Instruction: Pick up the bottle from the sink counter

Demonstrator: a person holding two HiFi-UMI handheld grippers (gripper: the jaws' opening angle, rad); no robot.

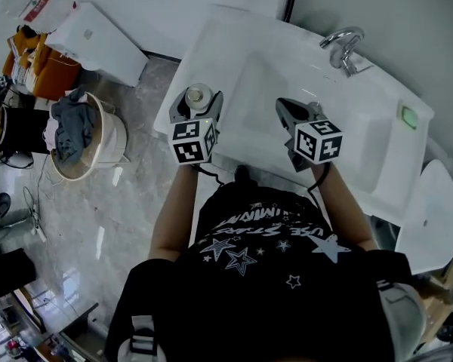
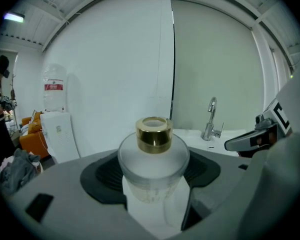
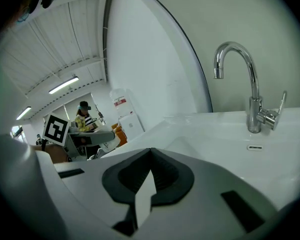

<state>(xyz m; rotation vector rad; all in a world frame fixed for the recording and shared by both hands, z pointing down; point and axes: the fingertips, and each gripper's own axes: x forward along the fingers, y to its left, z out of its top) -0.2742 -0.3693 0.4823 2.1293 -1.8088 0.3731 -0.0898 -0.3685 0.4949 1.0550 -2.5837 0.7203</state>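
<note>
A frosted bottle (image 1: pixel 198 96) with a gold cap (image 2: pixel 153 133) stands upright at the left end of the white sink counter (image 1: pixel 211 44). My left gripper (image 1: pixel 197 108) is shut on the bottle (image 2: pixel 152 164), a dark pad pressing each side of its body. Whether its base touches the counter is hidden. My right gripper (image 1: pixel 293 113) hovers over the front of the basin (image 1: pixel 253 89), shut with nothing held; its tips (image 3: pixel 150 151) meet in the right gripper view.
A chrome faucet (image 1: pixel 344 47) (image 3: pixel 250 96) stands at the back of the counter, with a green soap (image 1: pixel 409 115) to its right. On the floor to the left are a round basket of clothes (image 1: pixel 83 138), a white appliance (image 1: pixel 98 40) and orange bags (image 1: pixel 41 66).
</note>
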